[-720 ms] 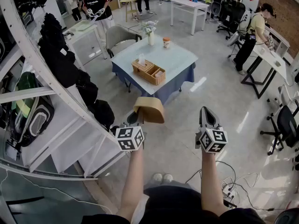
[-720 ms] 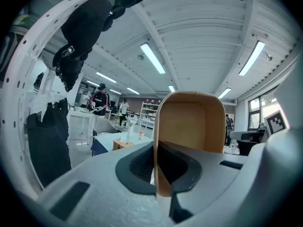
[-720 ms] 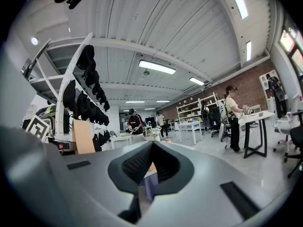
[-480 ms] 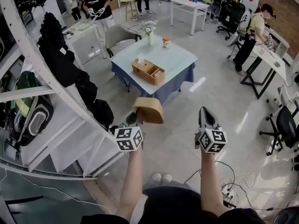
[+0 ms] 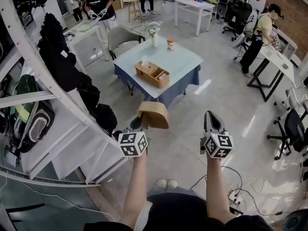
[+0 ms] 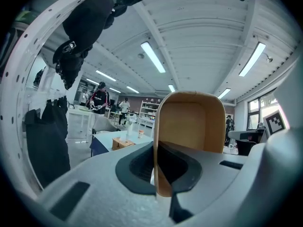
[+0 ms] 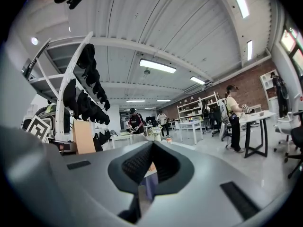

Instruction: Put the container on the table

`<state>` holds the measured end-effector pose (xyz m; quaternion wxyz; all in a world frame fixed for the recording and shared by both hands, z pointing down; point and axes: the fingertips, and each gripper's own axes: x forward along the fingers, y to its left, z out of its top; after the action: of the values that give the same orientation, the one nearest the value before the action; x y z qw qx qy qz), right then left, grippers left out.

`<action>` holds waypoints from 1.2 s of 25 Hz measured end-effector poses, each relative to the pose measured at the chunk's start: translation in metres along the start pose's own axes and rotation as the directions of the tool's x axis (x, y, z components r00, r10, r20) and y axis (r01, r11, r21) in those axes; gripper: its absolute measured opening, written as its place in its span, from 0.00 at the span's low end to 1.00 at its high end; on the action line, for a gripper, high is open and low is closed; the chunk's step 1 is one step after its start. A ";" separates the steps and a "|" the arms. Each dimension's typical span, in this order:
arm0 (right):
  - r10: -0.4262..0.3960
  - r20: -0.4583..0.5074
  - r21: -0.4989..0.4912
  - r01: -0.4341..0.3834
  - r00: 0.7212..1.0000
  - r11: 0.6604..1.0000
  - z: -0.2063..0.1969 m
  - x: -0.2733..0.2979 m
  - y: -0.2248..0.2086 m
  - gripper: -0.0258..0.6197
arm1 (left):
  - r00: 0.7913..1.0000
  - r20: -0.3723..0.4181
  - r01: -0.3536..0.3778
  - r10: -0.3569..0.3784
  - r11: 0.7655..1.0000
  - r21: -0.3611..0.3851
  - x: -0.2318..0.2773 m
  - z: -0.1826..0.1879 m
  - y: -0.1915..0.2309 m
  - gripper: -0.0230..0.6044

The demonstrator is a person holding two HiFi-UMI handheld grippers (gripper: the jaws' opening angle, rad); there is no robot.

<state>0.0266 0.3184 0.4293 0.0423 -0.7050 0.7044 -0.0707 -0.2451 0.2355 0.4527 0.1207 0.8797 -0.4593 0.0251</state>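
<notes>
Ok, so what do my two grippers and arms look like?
The left gripper and right gripper match: grey bodies narrowing to a point, dark ribbed pads, and a white cube with black square markers at the back. The forearms are bare; dark clothing shows only at the bottom edge.

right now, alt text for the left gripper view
Jaws shut on the wall of a tan container, which stands upright close ahead. Beyond it, to the left, is a blue-draped table with people behind. Dark bags hang at the left edge.
</notes>
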 end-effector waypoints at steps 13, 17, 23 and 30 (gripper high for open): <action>-0.035 0.008 0.015 0.035 0.999 0.999 0.000 0.022 0.003 0.04 | 0.999 -0.014 0.035 -0.035 0.999 -0.010 0.022 0.000 0.015 0.05; -0.045 0.009 0.014 0.045 0.999 0.999 -0.001 0.031 0.006 0.04 | 0.999 -0.014 0.047 -0.047 0.999 -0.011 0.030 0.001 0.020 0.05; -0.062 0.013 0.021 0.061 0.998 0.998 -0.010 0.032 0.008 0.04 | 0.997 -0.023 0.071 -0.071 0.997 -0.004 0.037 -0.006 0.025 0.05; -0.059 0.018 0.015 0.058 0.998 0.998 -0.008 0.038 0.011 0.04 | 0.997 -0.012 0.076 -0.076 0.997 0.003 0.043 0.001 0.031 0.05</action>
<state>0.0145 0.2803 0.4371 0.0517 -0.7257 0.6825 -0.0706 -0.2454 0.1843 0.4644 0.1229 0.8966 -0.4247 0.0262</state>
